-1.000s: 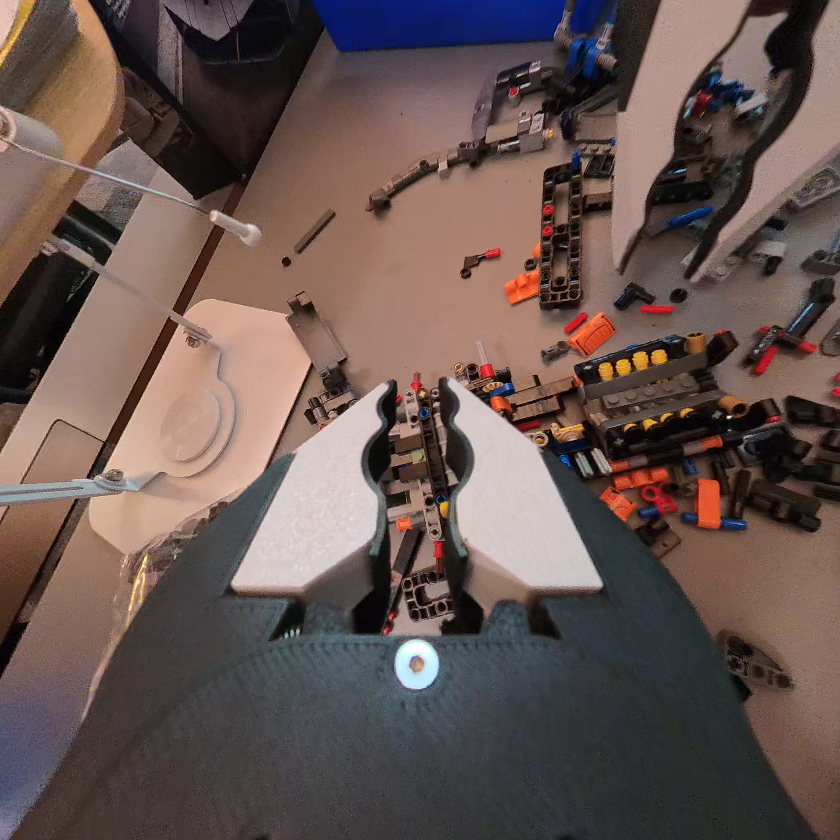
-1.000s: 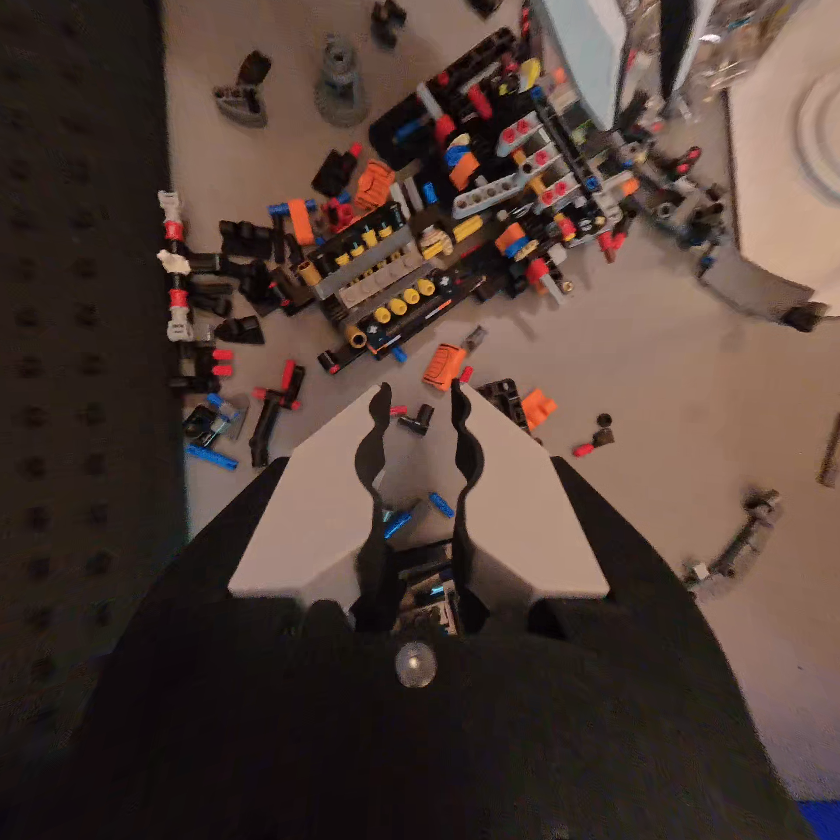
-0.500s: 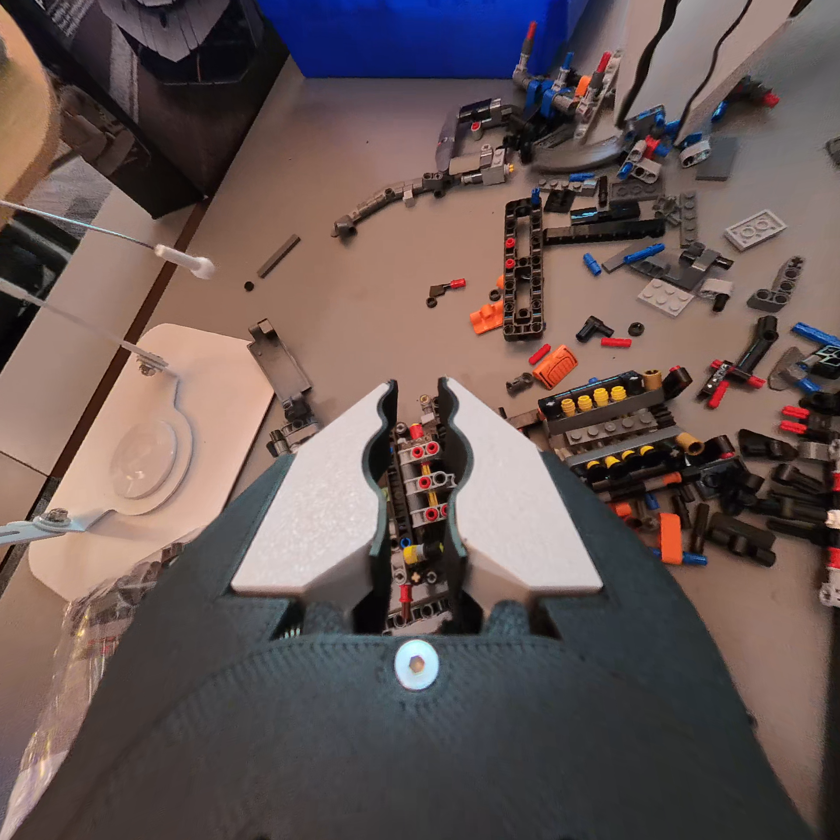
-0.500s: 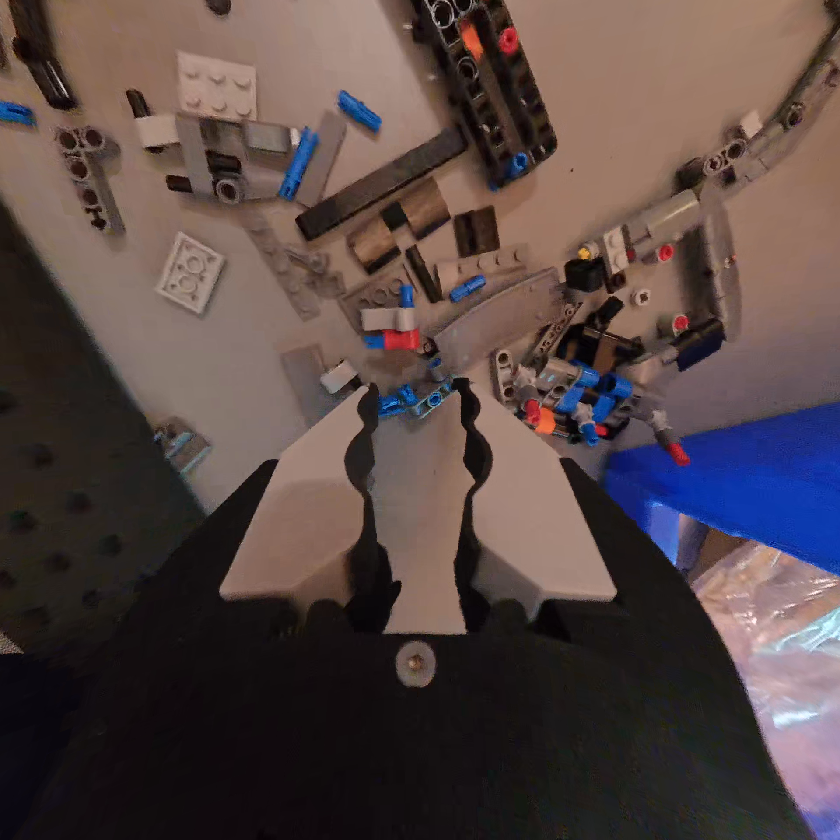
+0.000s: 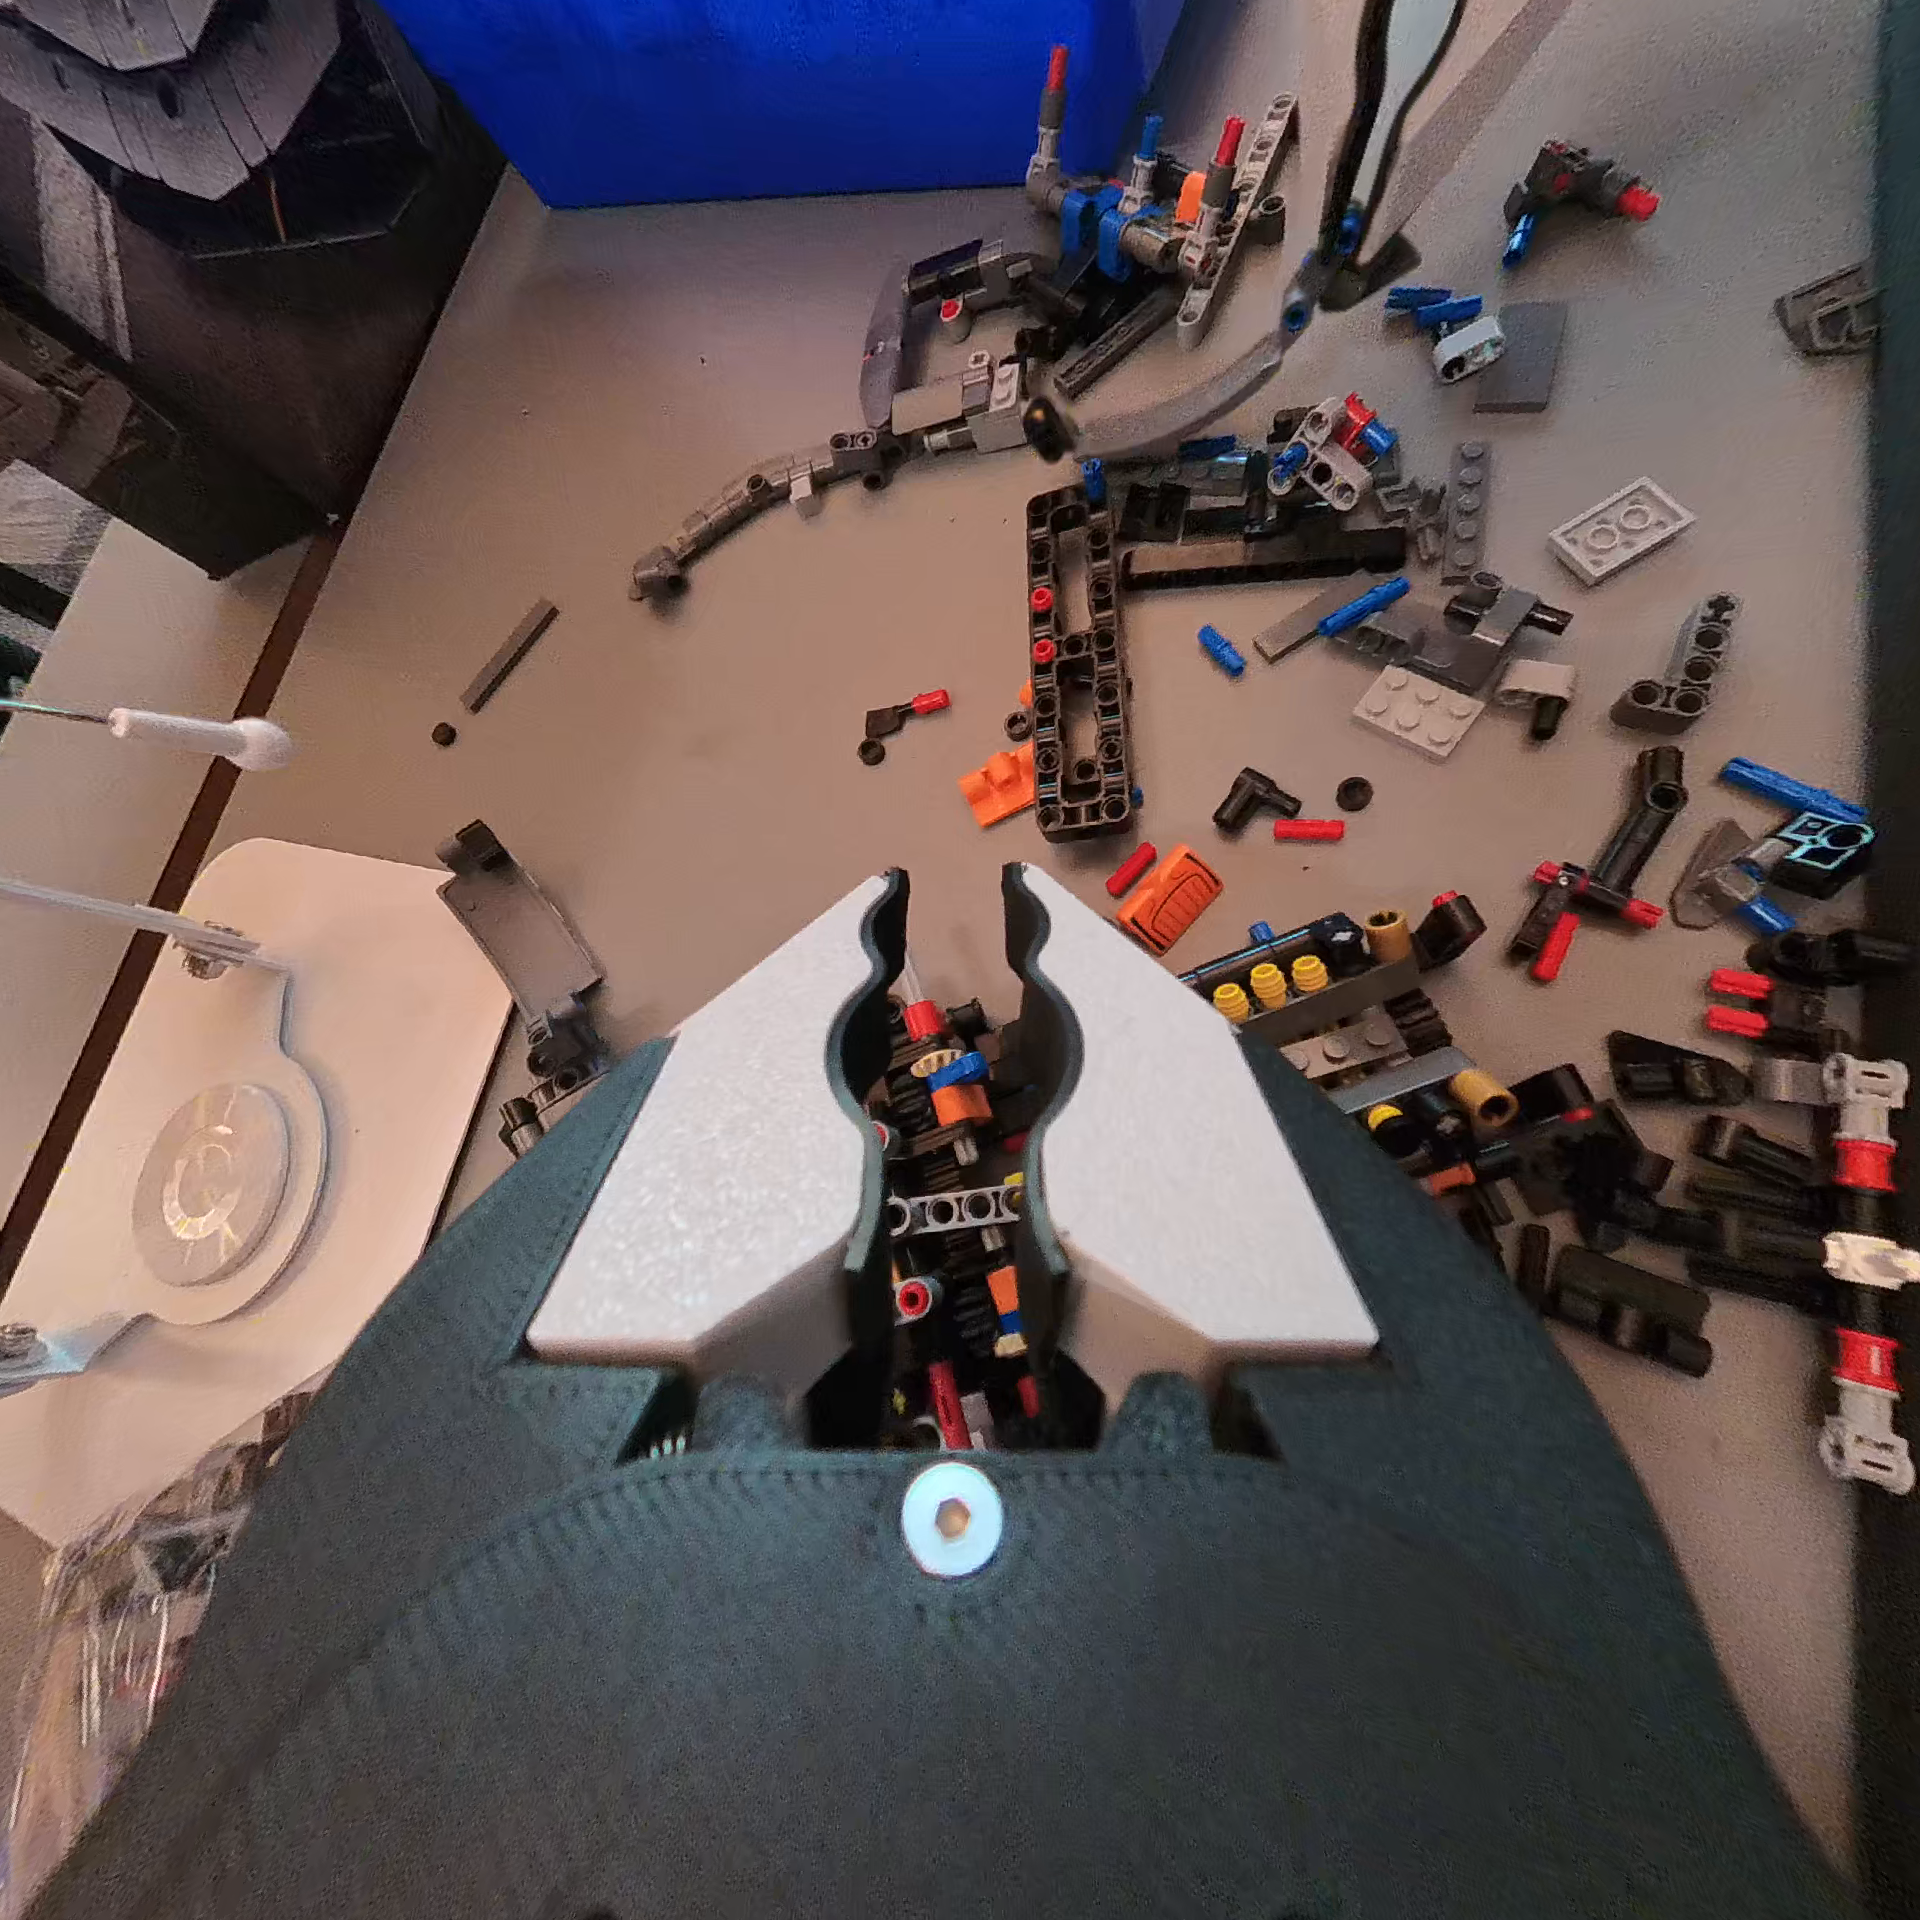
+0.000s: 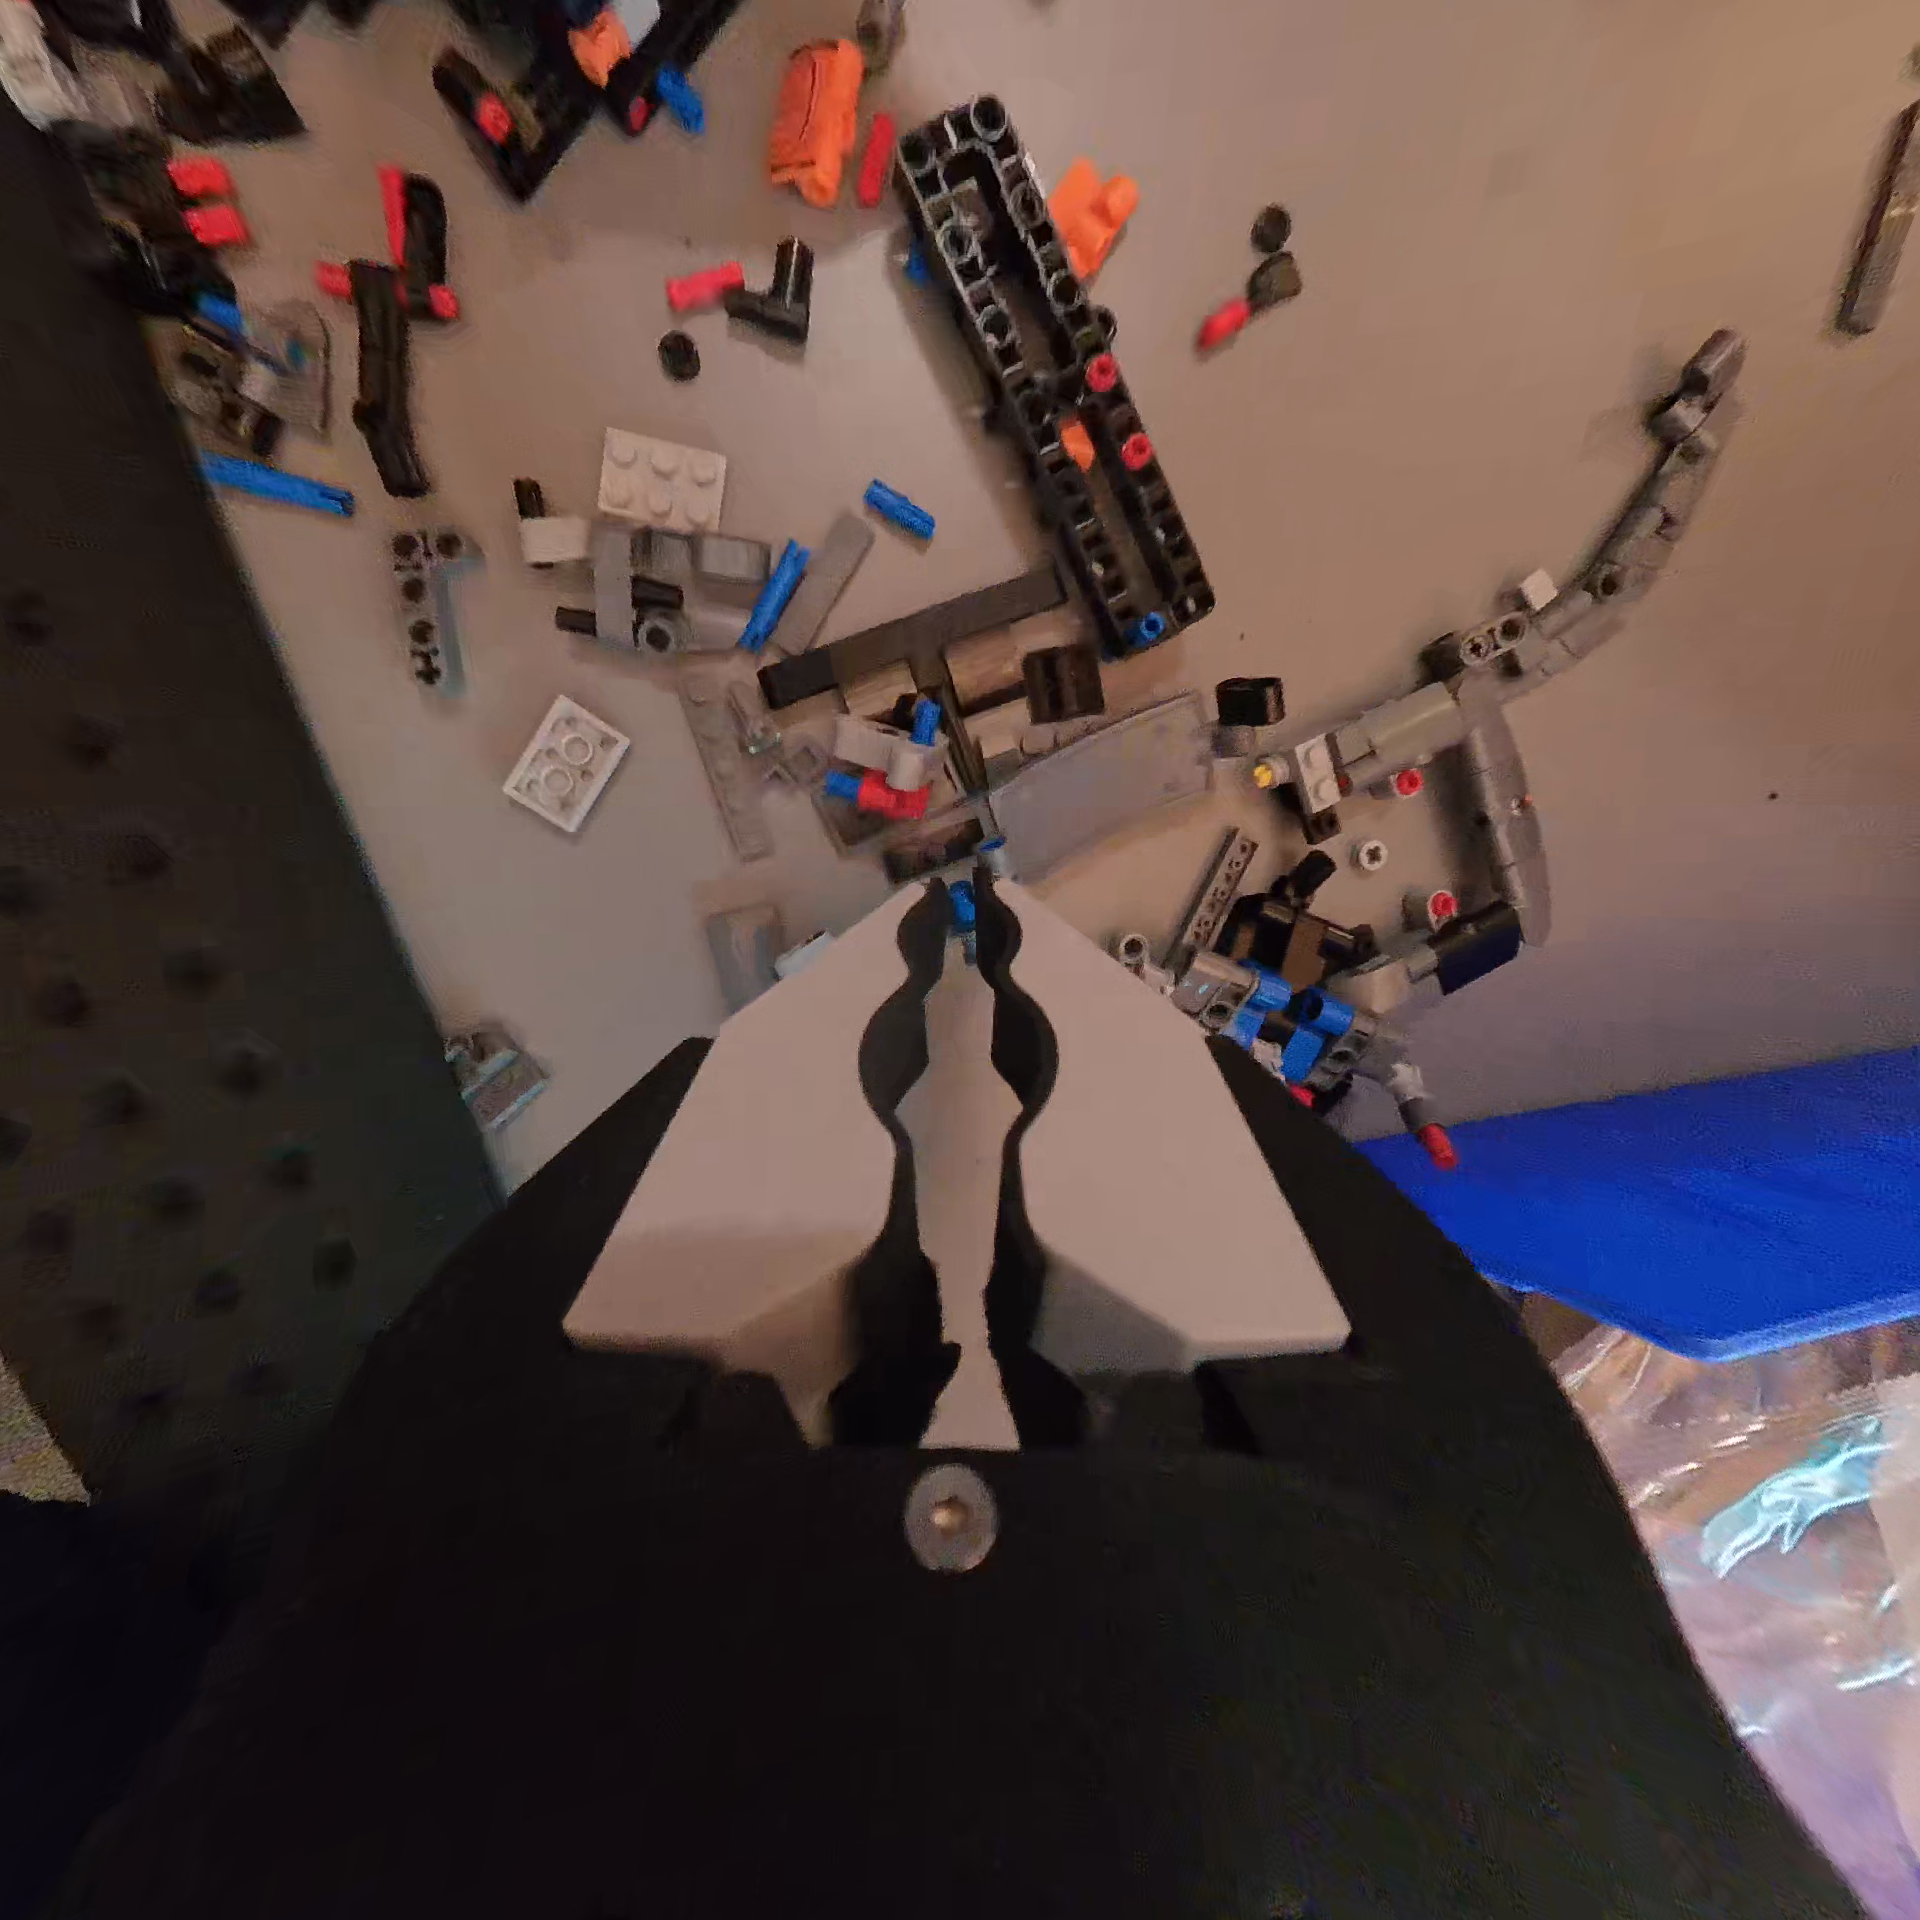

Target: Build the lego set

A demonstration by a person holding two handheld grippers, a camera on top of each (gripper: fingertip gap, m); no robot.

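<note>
Loose lego pieces litter the grey surface (image 5: 727, 644). The left gripper (image 5: 954, 883) clamps a partly built assembly (image 5: 956, 1153); the right gripper (image 6: 964, 902) pinches a small blue pin (image 6: 962, 906) at its tips.

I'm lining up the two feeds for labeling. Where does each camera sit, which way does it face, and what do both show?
Left wrist view: on the left gripper, looking down along its fingers at the assembly between them.
Right wrist view: on the right gripper, angled down at the table; a small blue piece sits between the fingers.
Shared: the long black frame and the blue bin.
</note>
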